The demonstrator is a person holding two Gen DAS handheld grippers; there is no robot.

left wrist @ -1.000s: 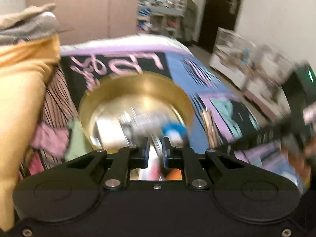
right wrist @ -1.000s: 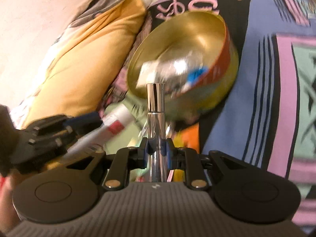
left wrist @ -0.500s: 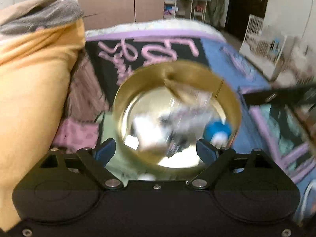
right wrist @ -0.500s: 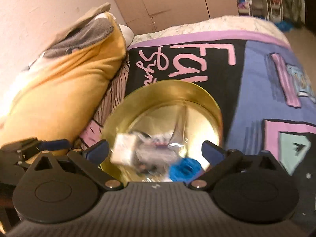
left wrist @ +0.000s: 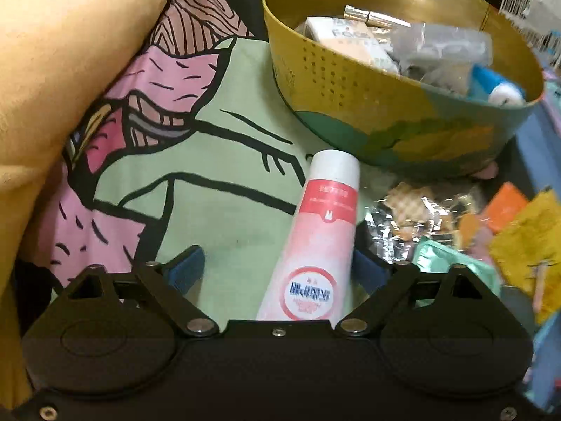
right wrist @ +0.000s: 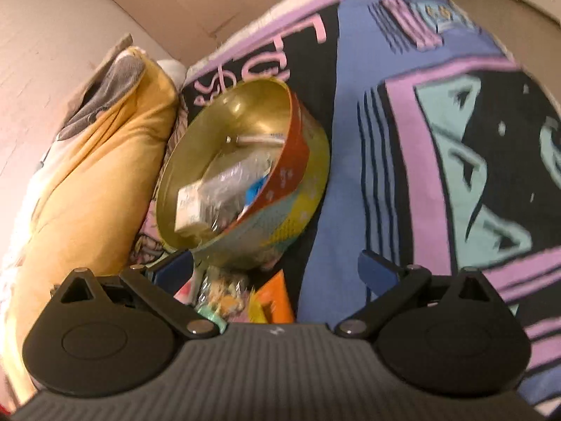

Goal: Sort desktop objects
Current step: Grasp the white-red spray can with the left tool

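A round gold tin (left wrist: 350, 80) with a patterned outside sits on the printed bedspread and holds a white box (left wrist: 345, 37), a clear bag, a silver tube and a blue-capped item (left wrist: 496, 87). The tin also shows in the right wrist view (right wrist: 298, 129). A pink and white tube (left wrist: 324, 224) lies on the bedspread between the wide-open jaws of my left gripper (left wrist: 277, 268), untouched. My right gripper (right wrist: 277, 268) is open and empty, above small packets (right wrist: 224, 294) in front of the tin.
A yellow pillow (left wrist: 70, 52) lies along the left, also in the right wrist view (right wrist: 87, 189). Crinkly clear packets (left wrist: 417, 210), an orange card (left wrist: 505, 203), a yellow packet (left wrist: 529, 245) and a teal packet (left wrist: 452, 259) lie right of the tube. The bedspread (right wrist: 438, 140) stretches right.
Both grippers opened: the right let go of the silver tube, now in the tin. The left gripper dropped low over the pink tube. The right gripper pulled back from the tin.
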